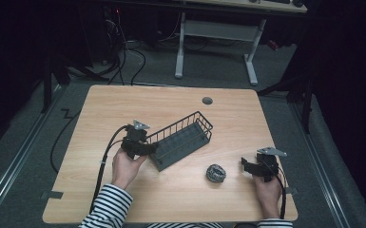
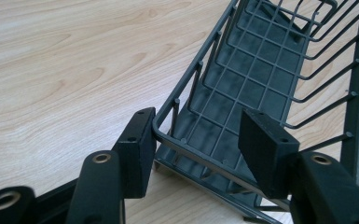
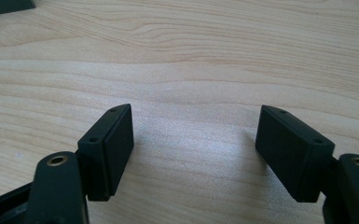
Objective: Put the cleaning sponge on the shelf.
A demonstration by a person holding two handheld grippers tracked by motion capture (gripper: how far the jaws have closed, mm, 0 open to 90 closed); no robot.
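Note:
A dark grey wire basket [image 1: 183, 138] lies at an angle in the middle of the wooden table [image 1: 123, 104]. My left gripper [image 1: 152, 148] is at the basket's near-left end. In the left gripper view it [image 2: 200, 126] is open, its jaws astride the basket's corner rim [image 2: 186, 149]; the left pad [image 2: 137, 149] touches the rim, the right pad stands apart over the basket floor. A grey metal scrubber ball [image 1: 216, 173] rests on the table to the basket's right. My right gripper [image 1: 245, 164] lies low by the table's right edge, right of the ball, open [image 3: 193, 126] over bare wood.
A round cable hole [image 1: 207, 100] sits near the table's far edge. A black cable [image 1: 105, 156] trails from the left gripper over the near-left of the table. A white desk frame [image 1: 216, 42] stands on the floor beyond. A dark edge [image 3: 4, 5] shows at the right gripper view's top left.

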